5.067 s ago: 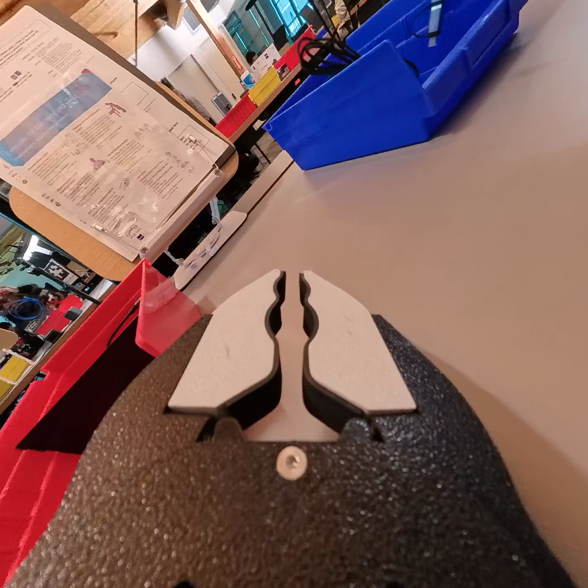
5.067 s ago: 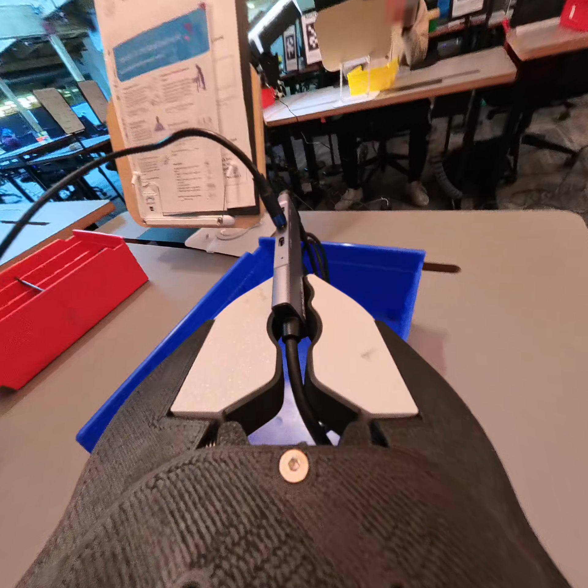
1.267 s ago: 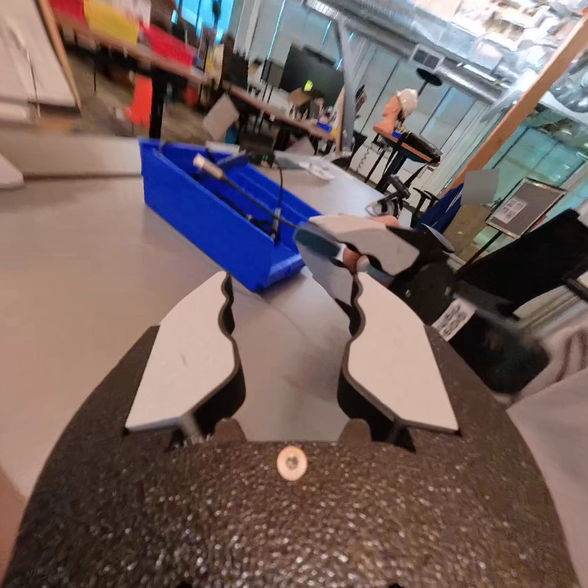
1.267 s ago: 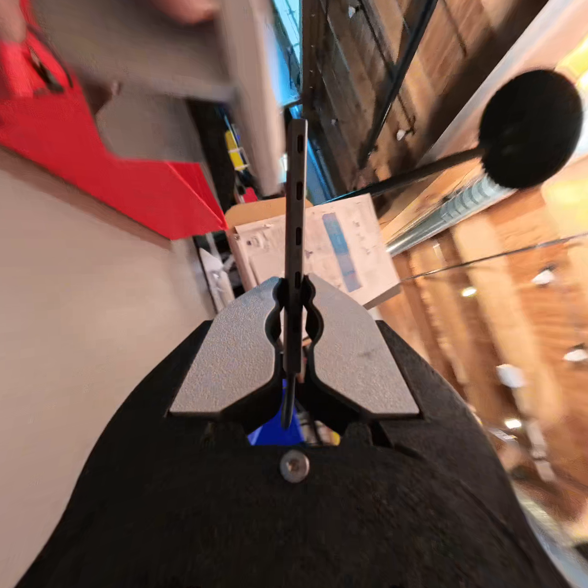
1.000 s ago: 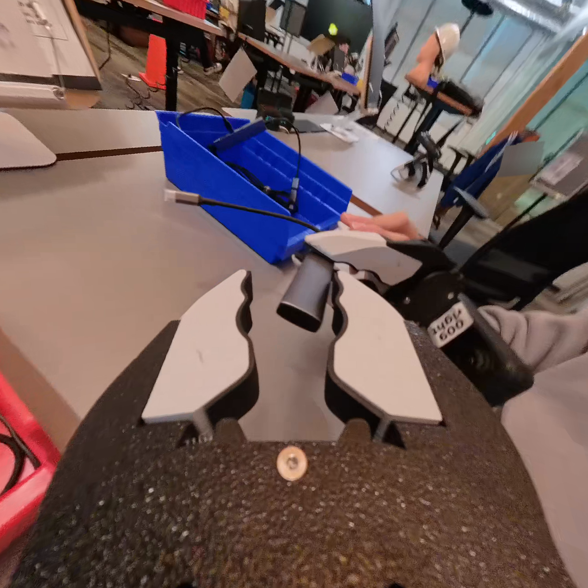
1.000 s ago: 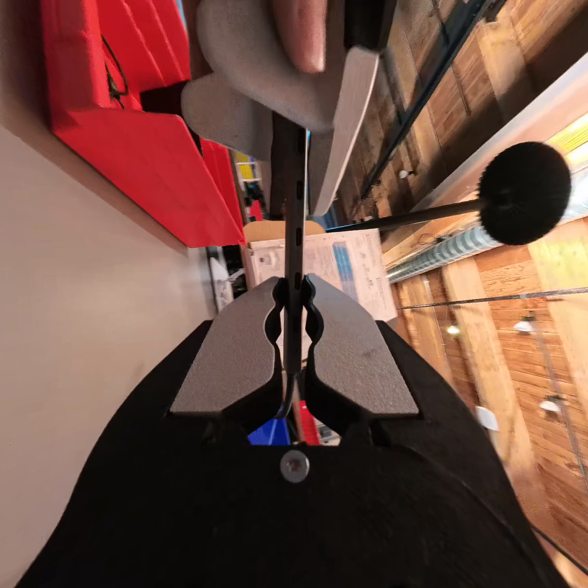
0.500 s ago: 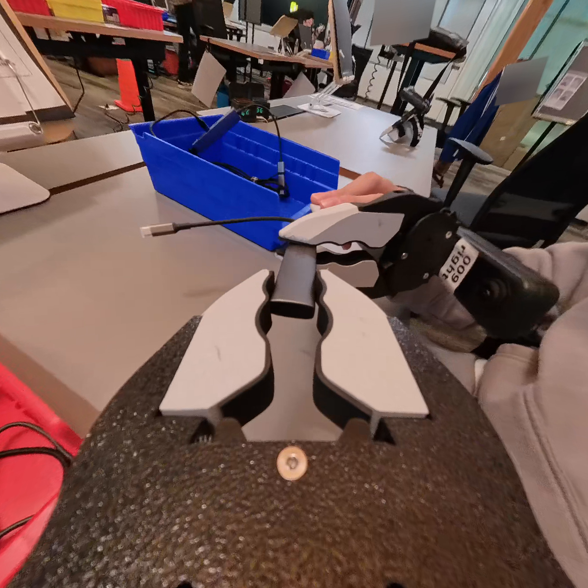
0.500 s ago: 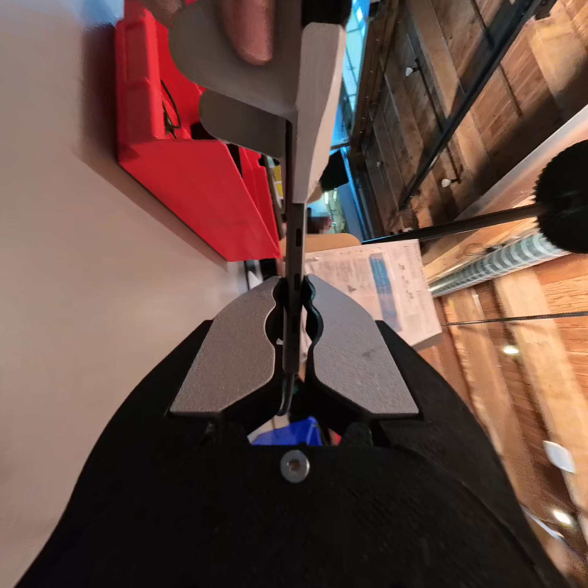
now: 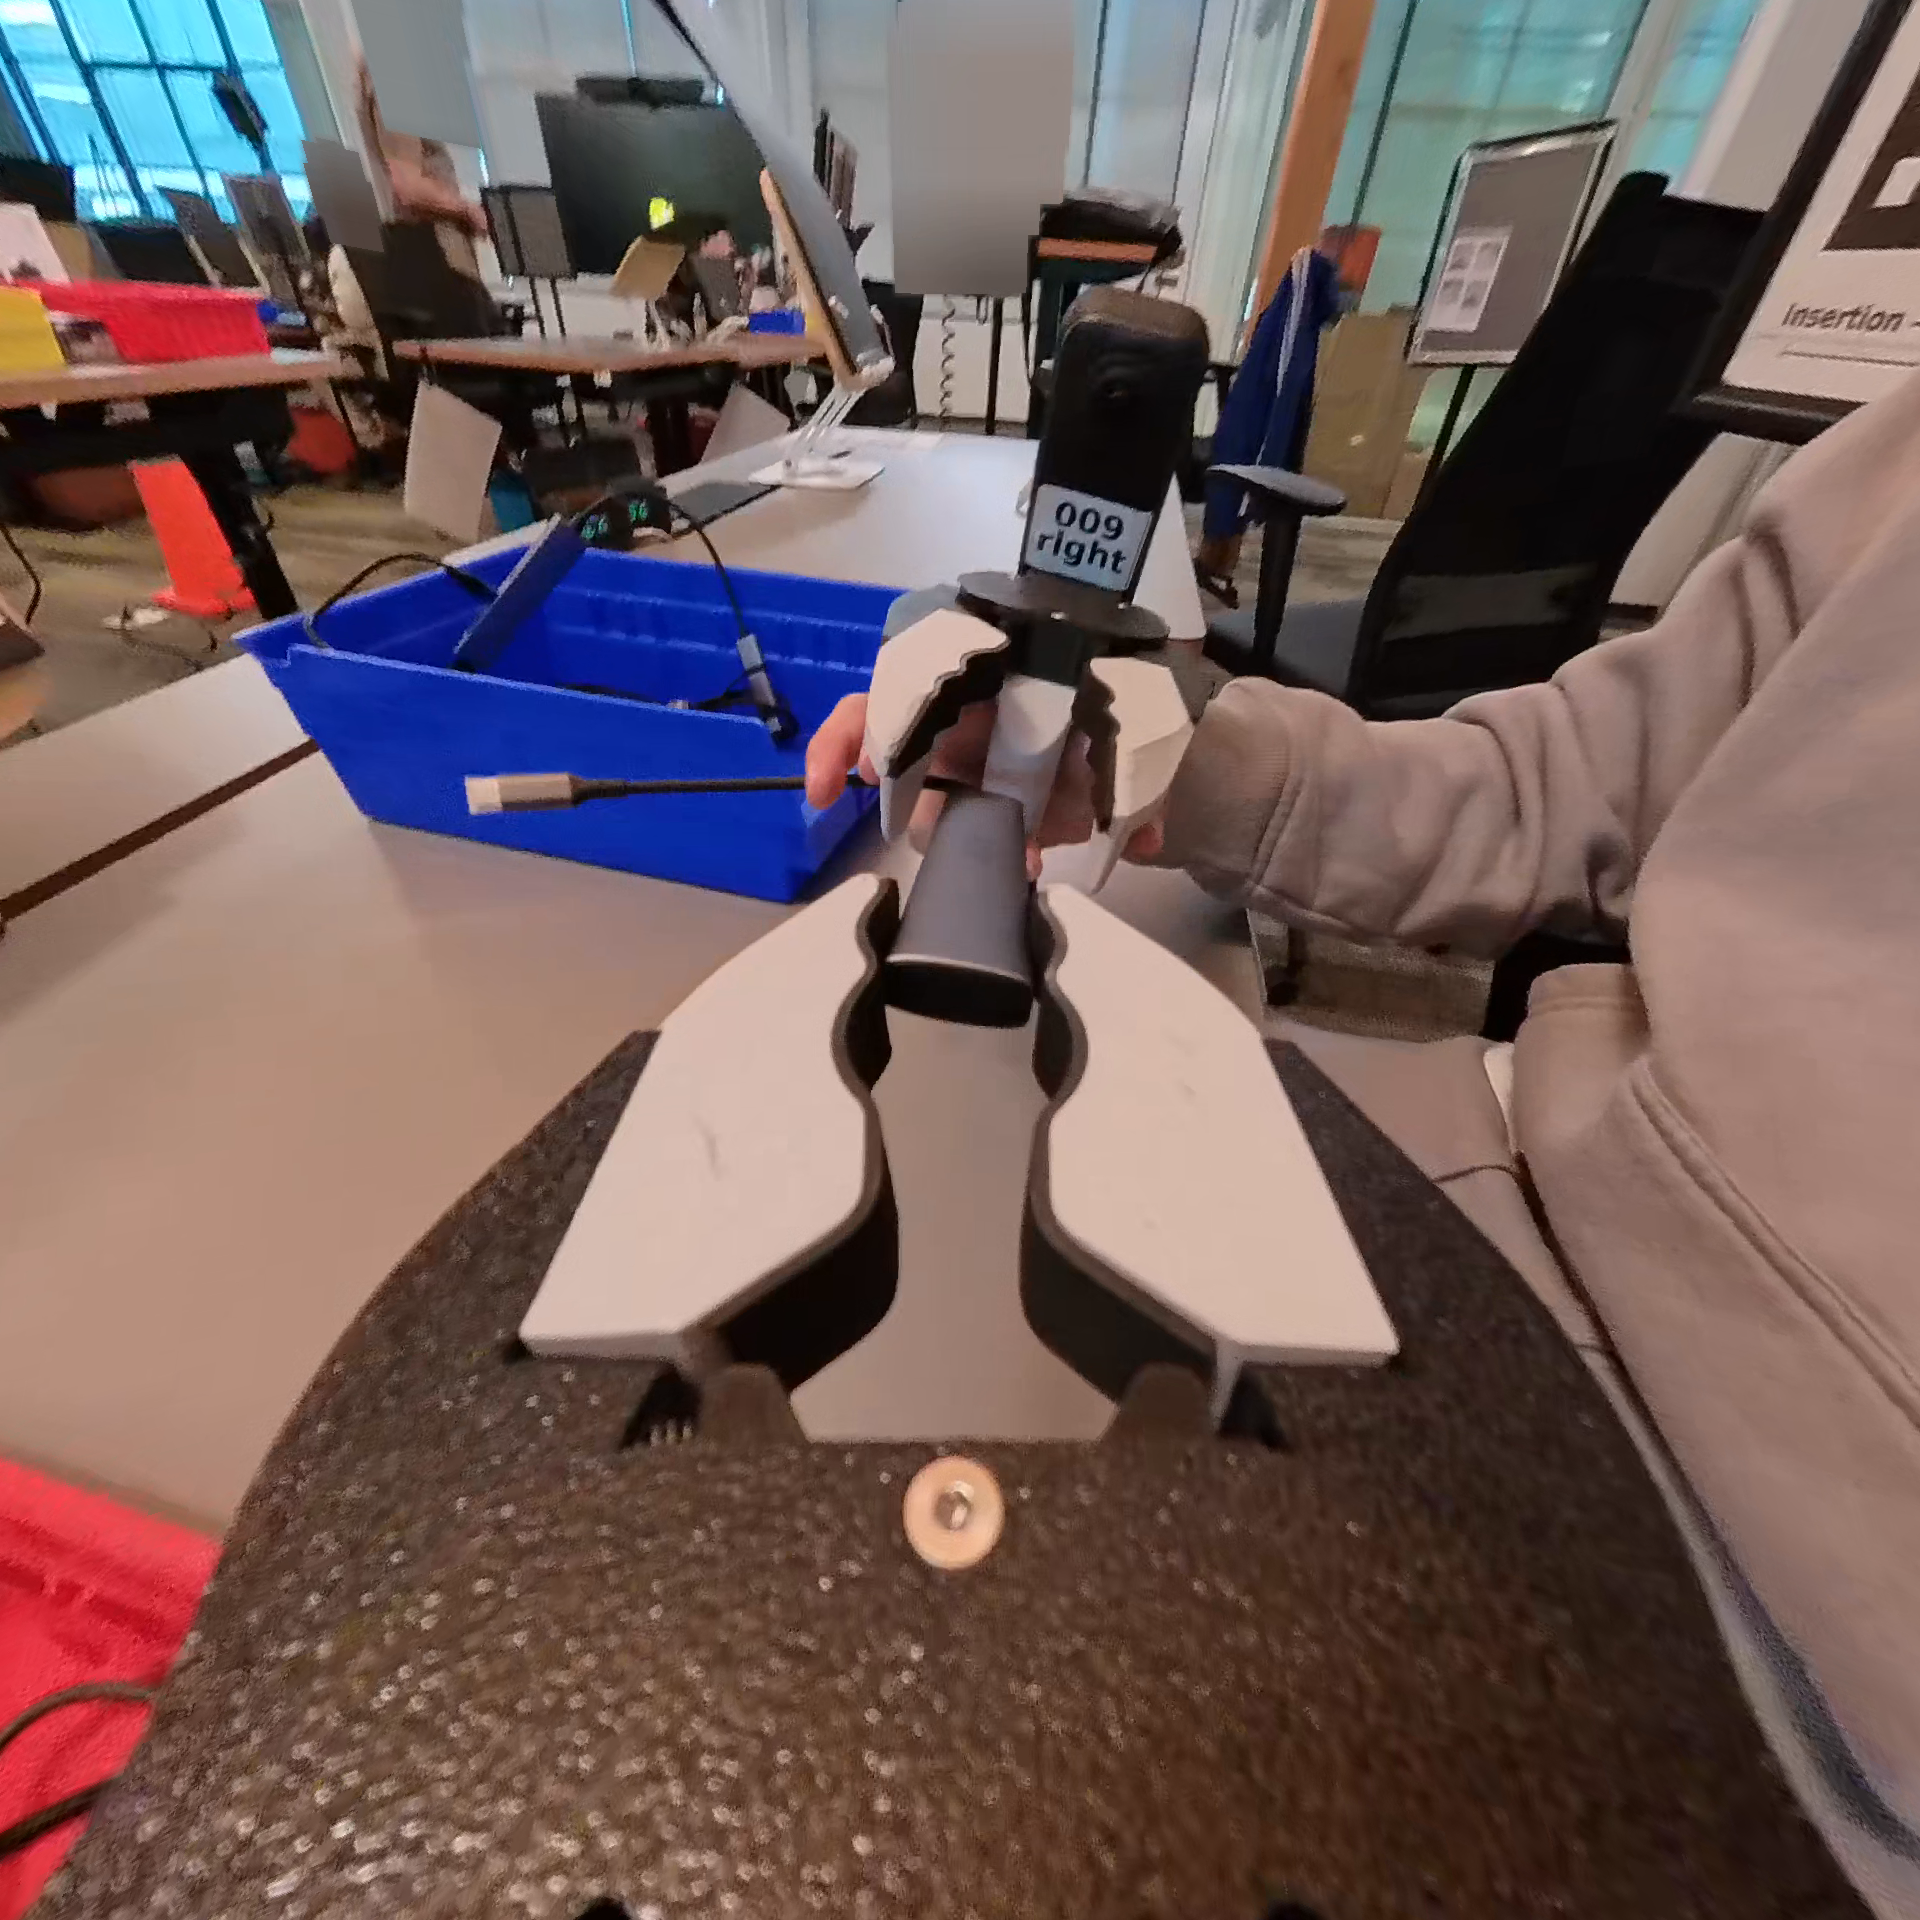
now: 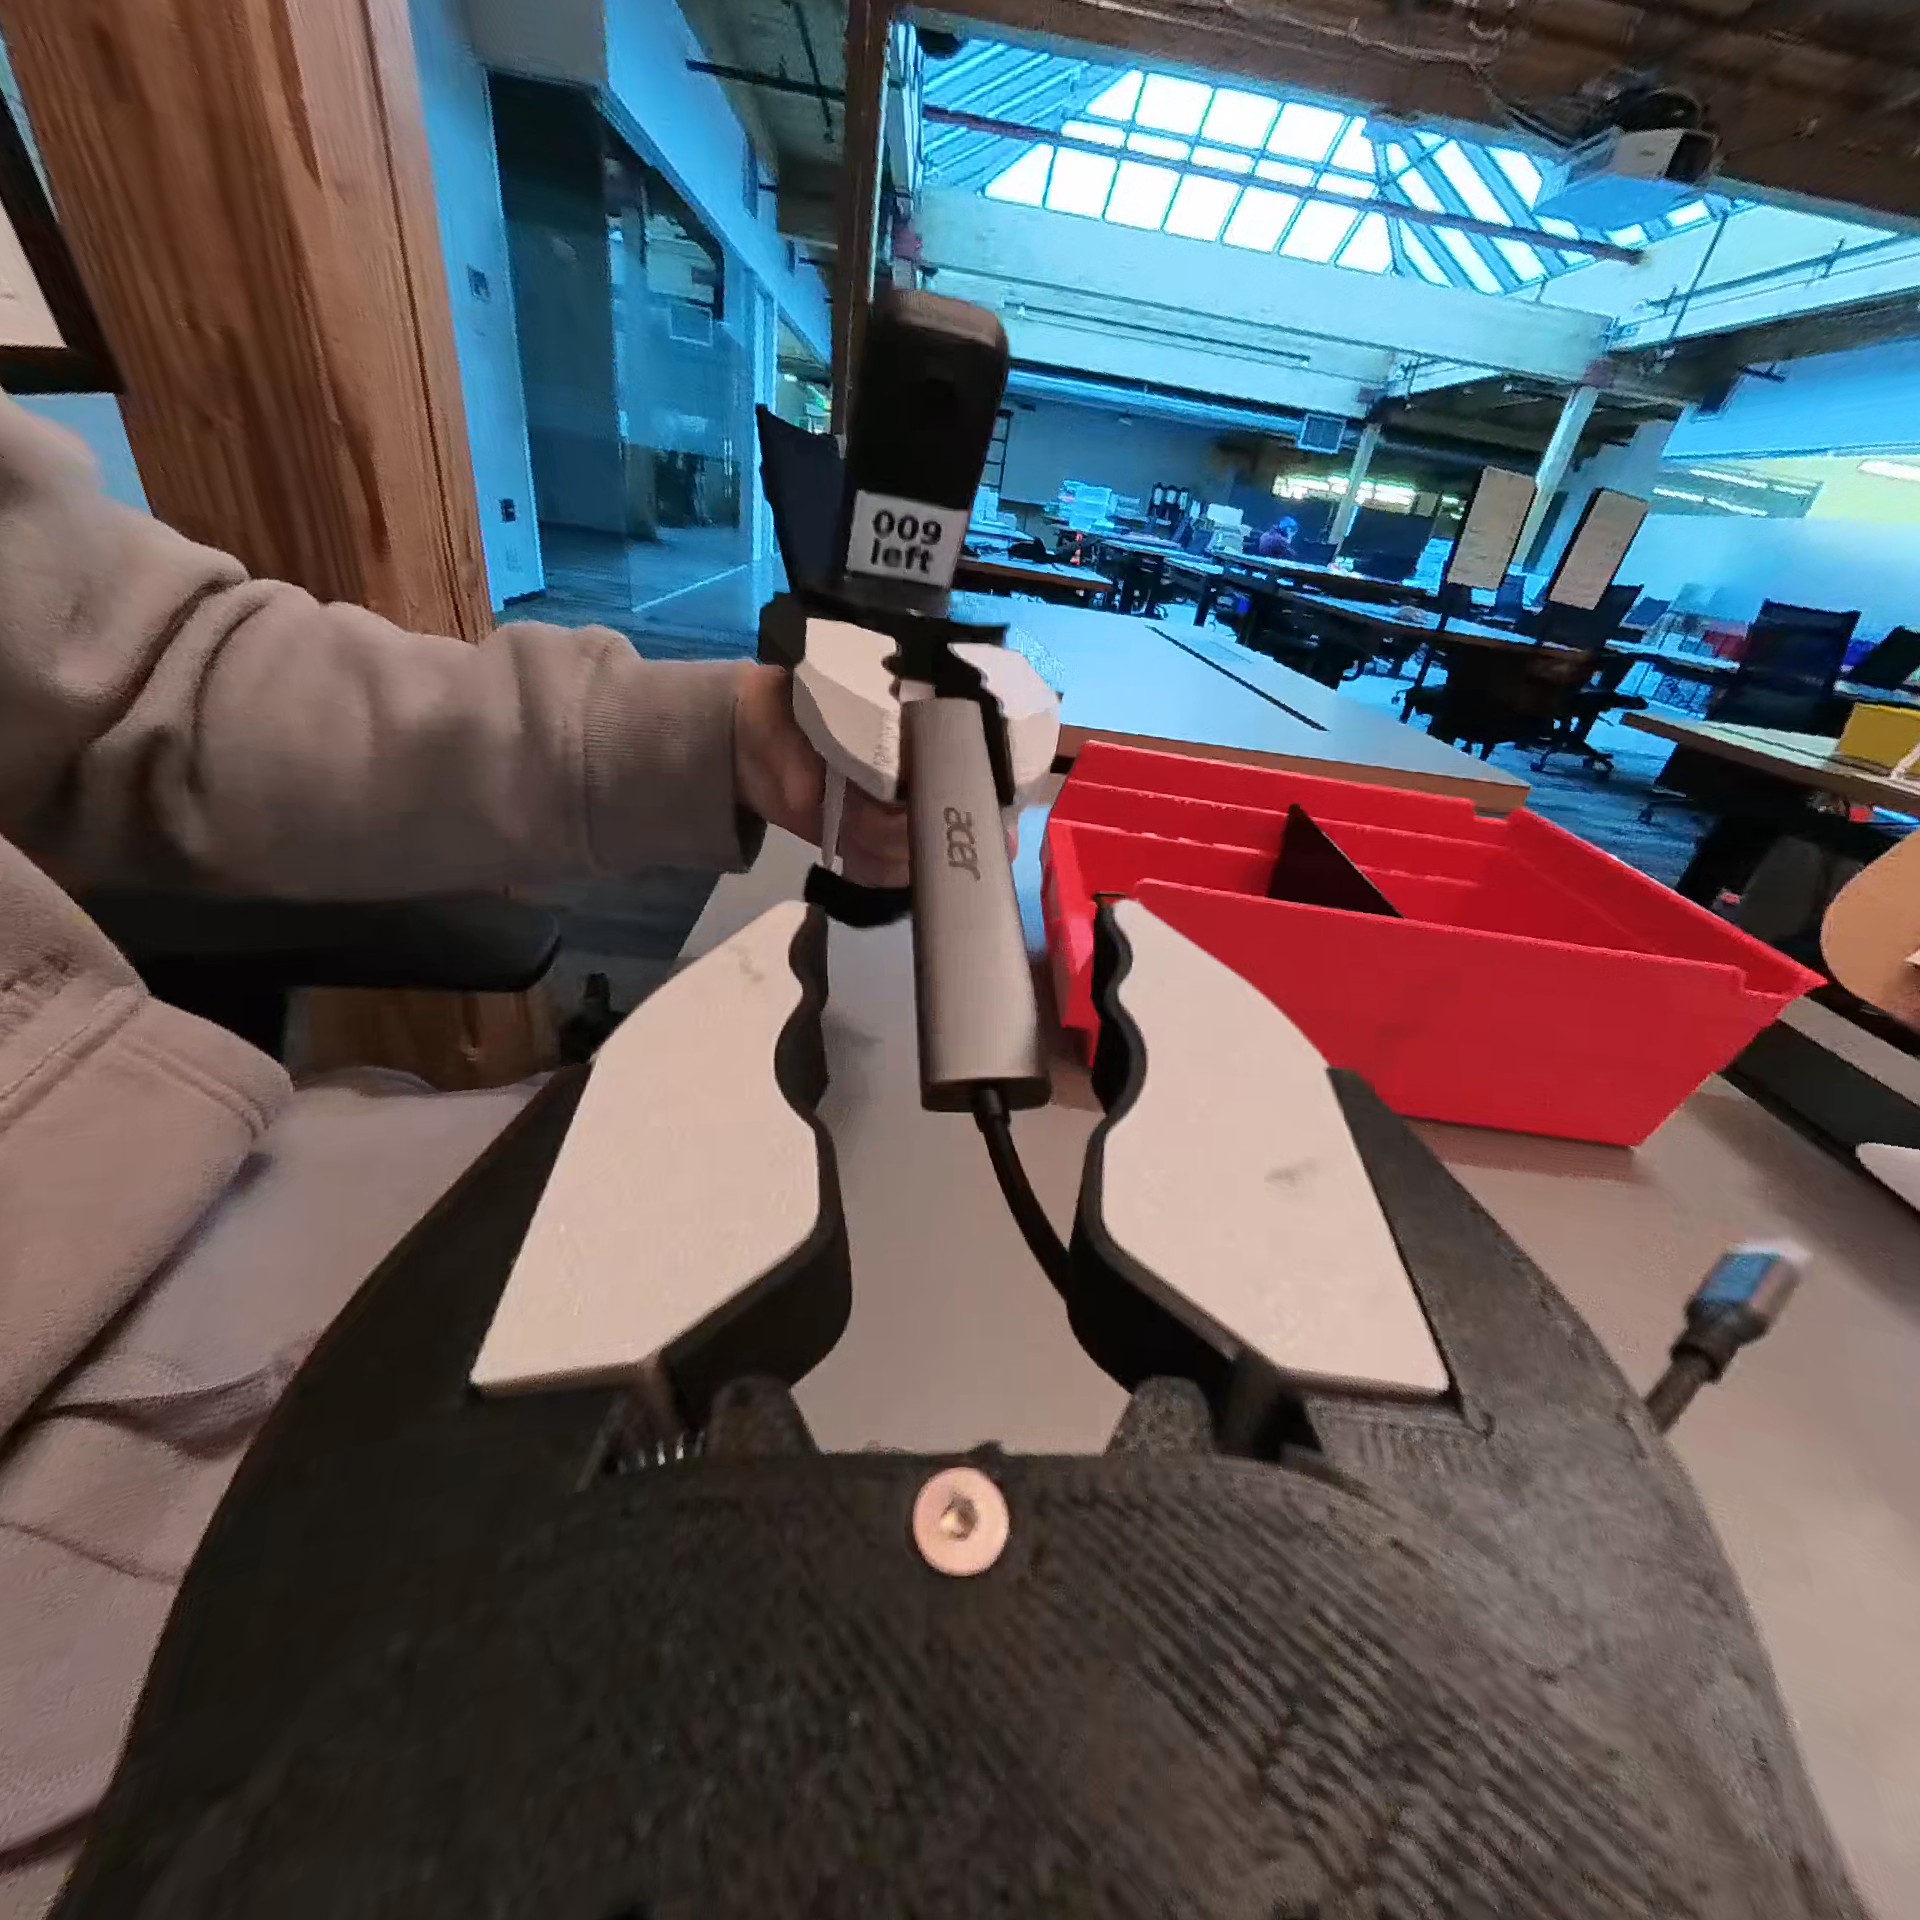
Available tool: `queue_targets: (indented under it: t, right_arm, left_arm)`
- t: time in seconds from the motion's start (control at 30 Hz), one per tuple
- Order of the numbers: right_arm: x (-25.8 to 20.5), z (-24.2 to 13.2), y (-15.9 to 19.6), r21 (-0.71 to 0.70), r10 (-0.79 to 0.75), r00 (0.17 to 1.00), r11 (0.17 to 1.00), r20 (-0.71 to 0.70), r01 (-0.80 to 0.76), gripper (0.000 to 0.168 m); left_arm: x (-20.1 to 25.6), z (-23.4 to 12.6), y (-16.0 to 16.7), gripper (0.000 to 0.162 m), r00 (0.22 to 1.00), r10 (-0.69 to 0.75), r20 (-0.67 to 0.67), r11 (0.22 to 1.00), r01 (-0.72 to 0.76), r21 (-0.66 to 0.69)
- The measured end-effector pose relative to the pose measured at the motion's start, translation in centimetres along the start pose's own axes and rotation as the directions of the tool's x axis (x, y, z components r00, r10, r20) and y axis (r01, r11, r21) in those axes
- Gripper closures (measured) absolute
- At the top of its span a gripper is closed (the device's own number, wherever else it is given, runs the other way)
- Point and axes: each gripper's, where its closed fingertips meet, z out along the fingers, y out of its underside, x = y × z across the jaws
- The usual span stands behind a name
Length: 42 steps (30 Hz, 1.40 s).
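Observation:
A slim grey USB hub with a black cable is held above the grey table. My left gripper is shut on one end of the hub. In the right wrist view the hub runs from the left gripper toward me. My right gripper is open, its fingers on either side of the hub's cable end and not touching it. The cable drops between the right fingers, and its plug hangs at the right. In the left wrist view the plug sticks out left of the right gripper.
A blue bin with another hub and cables stands on the table behind the grippers. A red bin stands on the table beyond the hub in the right wrist view. A person's grey sleeves hold both grippers. An office chair stands behind. Left tips to right tips: about 5 centimetres.
My right gripper has opened and let go of the hub. My left gripper has shut on the hub's other end. Both grippers have turned upright, facing each other.

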Motion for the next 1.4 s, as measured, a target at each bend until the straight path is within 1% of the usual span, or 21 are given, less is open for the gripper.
queue_targets:
  t: [0.07,0.23,0.3,0.37,0.4,0.43,0.47,0.6,0.77,0.83,0.9,1.0,1.07,1.13,1.2,1.3,1.33,1.37,1.4]
  right_arm:
    - [0.1,0.3,-0.1,0.016,0.008,1.0,1.0,-0.011,-0.008,0.121]
    - [0.3,0.6,1.7,-0.055,0.003,1.0,0.998,-0.028,-0.004,0.125]
    - [0.7,0.4,1.7,-0.035,0.034,0.999,0.999,-0.04,-0.035,0.126]
    - [0.9,0.1,1.6,-0.01,0.074,0.997,0.997,-0.028,-0.074,0.13]
    - [0.8,0.1,1.6,-0.002,0.089,0.996,0.996,-0.01,-0.089,0.133]
    - [0.4,0.1,1.6,0.007,0.096,0.995,0.995,0.019,-0.097,0.142]
    - [0.2,0.2,1.6,0.016,0.106,0.994,0.994,0.029,-0.107,0.145]
    - [0.6,0.3,1.7,0.021,0.168,0.985,0.985,0.031,-0.169,0.145]
    - [1.1,0.2,1.3,0.101,0.187,0.982,0.977,0.015,-0.187,0.145]
    - [1.3,0.2,1.4,0.133,0.216,0.976,0.968,0.006,-0.214,0.145]
    - [1.7,0.2,2.1,0.123,0.198,0.98,0.973,-0.028,-0.193,0.144]
    - [2.4,-0.5,2.4,0.148,0.205,0.976,0.97,-0.074,-0.193,0.144]
    - [3.2,-1.3,2.1,0.183,0.216,0.969,0.964,-0.122,-0.192,0.144]
    - [3.9,-2.0,2.0,0.218,0.236,0.959,0.955,-0.153,-0.2,0.144]
    - [4.4,-2.4,2.3,0.228,0.236,0.954,0.955,-0.185,-0.192,0.144]
    - [4.8,-2.3,3.0,0.199,0.21,0.945,0.967,-0.251,-0.162,0.144]
    - [4.7,-2.1,3.0,0.19,0.194,0.945,0.971,-0.262,-0.147,0.144]
    - [4.8,-2.0,3.2,0.17,0.173,0.94,0.977,-0.294,-0.127,0.144]
    - [4.9,-2.0,3.3,0.153,0.149,0.93,0.983,-0.337,-0.103,0.144]
  left_arm:
    - [0.2,0.2,-0.2,0.139,1.0,0.001,-0.029,0.999,0.0,0.048]
    - [0.3,0.6,-0.6,0.139,0.998,-0.003,-0.056,0.992,0.011,0.128]
    - [0.1,0.5,-0.6,0.139,0.998,-0.008,-0.059,0.989,0.017,0.146]
    - [-0.1,0.5,-0.4,0.138,0.998,-0.014,-0.055,0.989,0.022,0.146]
    - [-0.2,0.5,-0.4,0.138,0.998,-0.018,-0.055,0.988,0.026,0.152]
    - [-0.3,0.6,-0.4,0.138,0.998,-0.02,-0.055,0.987,0.028,0.156]
    - [-0.3,0.5,-0.4,0.138,0.998,-0.017,-0.056,0.986,0.026,0.167]
    - [-0.7,0.4,-0.2,0.138,0.999,-0.013,-0.04,0.982,0.021,0.19]
    - [-1.1,0.4,0.9,0.137,0.997,-0.071,-0.022,0.981,0.074,0.18]
    - [-1.6,0.5,1.1,0.135,0.994,-0.109,0.002,0.978,0.107,0.178]
    - [-2.5,0.4,1.8,0.13,0.99,-0.125,0.061,0.983,0.115,0.144]
    - [-3.8,0.1,3.0,0.112,0.976,-0.138,0.167,0.989,0.127,0.074]
    - [-4.5,-0.3,3.5,0.106,0.954,-0.198,0.225,0.98,0.187,0.071]
    - [-4.6,-0.3,4.2,0.106,0.924,-0.281,0.259,0.96,0.27,0.08]
    - [-4.1,0.4,4.6,0.099,0.89,-0.381,0.249,0.925,0.367,0.103]
    - [-3.3,2.2,4.0,0.103,0.816,-0.553,0.169,0.83,0.523,0.193]
    - [-3.3,2.7,3.7,0.106,0.79,-0.597,0.141,0.797,0.562,0.223]
    - [-3.3,3.1,3.3,0.112,0.762,-0.638,0.116,0.761,0.598,0.252]
    - [-3.5,3.4,3.0,0.112,0.734,-0.672,0.099,0.728,0.629,0.274]
